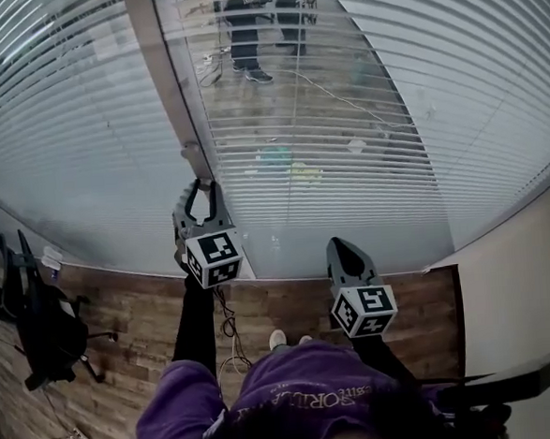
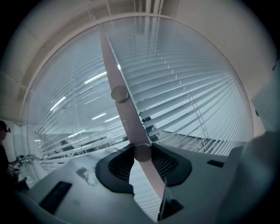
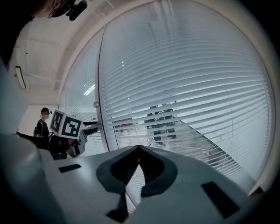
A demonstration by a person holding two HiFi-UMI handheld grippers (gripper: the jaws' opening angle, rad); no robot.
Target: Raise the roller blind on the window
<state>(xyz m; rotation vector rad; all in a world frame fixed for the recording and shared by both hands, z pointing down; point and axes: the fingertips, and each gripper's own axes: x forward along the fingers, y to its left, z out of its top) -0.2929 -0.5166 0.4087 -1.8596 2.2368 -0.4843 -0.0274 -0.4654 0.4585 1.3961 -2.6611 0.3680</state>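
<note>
Here, the white blind of thin horizontal slats (image 1: 362,114) is seen lowered across the glass, filling the upper frame. The left gripper (image 1: 204,185) is held with black jaws spread about a round beige knob (image 2: 142,153) on the flat pale mullion (image 2: 127,118). The right gripper (image 3: 139,147), at lower centre, is shown with ribbed jaws pressed together on nothing.

left gripper (image 2: 142,150): jaws apart | between tips: round knob (image 2: 142,154) on a pale slanting bar (image 2: 128,120) | second knob (image 2: 119,94) higher on the bar | behind: blind (image 2: 188,96), slats lowered | far left edge: person (image 2: 3,151), partly seen
</note>
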